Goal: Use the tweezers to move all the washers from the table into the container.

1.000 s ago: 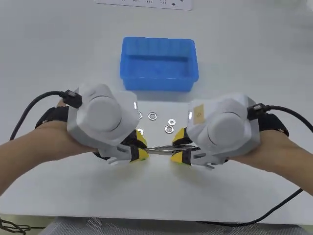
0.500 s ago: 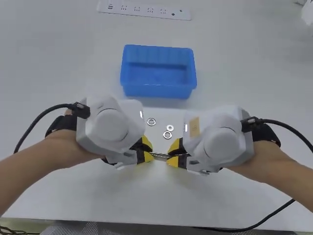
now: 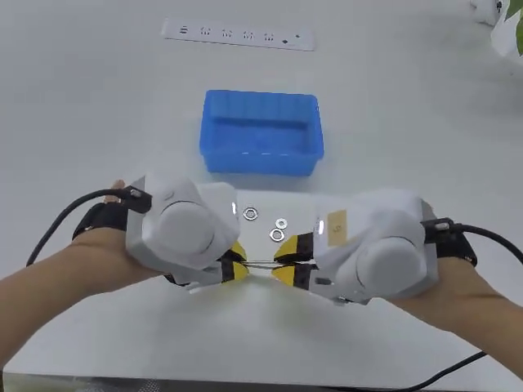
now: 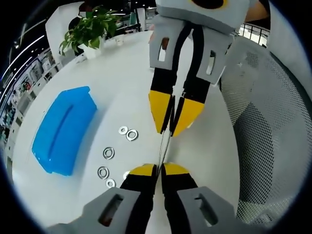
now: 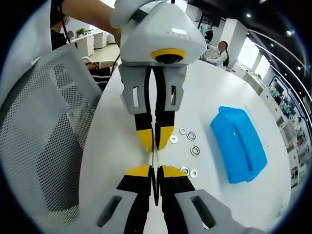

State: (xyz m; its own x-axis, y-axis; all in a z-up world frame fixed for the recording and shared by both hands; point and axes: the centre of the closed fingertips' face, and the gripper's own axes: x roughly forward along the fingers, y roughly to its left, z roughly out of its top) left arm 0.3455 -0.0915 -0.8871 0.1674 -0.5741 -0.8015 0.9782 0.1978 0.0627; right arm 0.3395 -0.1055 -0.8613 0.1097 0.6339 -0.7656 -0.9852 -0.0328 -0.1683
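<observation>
At the table's near edge: I have the left gripper (image 3: 233, 266) and the right gripper (image 3: 286, 261) pointed tip to tip, close together, with a hand behind each.
Tweezers (image 3: 260, 264): a thin metal pair spanning the short gap between the two sets of yellow tips, lying roughly level and crosswise in front of me.
Left gripper: clamped on one end of the tweezers; in the left gripper view my own jaws are pressed together around the thin metal.
Right gripper: clamped on the other end; in the right gripper view its jaws meet on the tweezers, and the left gripper's tips face it from the top of that view.
Height: I cannot tell whether the tweezers touch the table (image 3: 98, 114) or hang just above it.
Washers (image 3: 251, 214): several small silver rings scattered flat on the table, just beyond the gripper tips, between them and the container; some lie as near pairs, others apart. None is in the tweezers.
Container (image 3: 260, 159): a blue rectangular tub farther back, upright, well apart from the grippers; I cannot make out anything inside it.
Power strip (image 3: 237, 34): a white bar along the far edge, behind the container.
Surroundings: a potted plant (image 4: 90, 29) beyond the table and a grey mesh chair (image 5: 44, 136) on the near side.
</observation>
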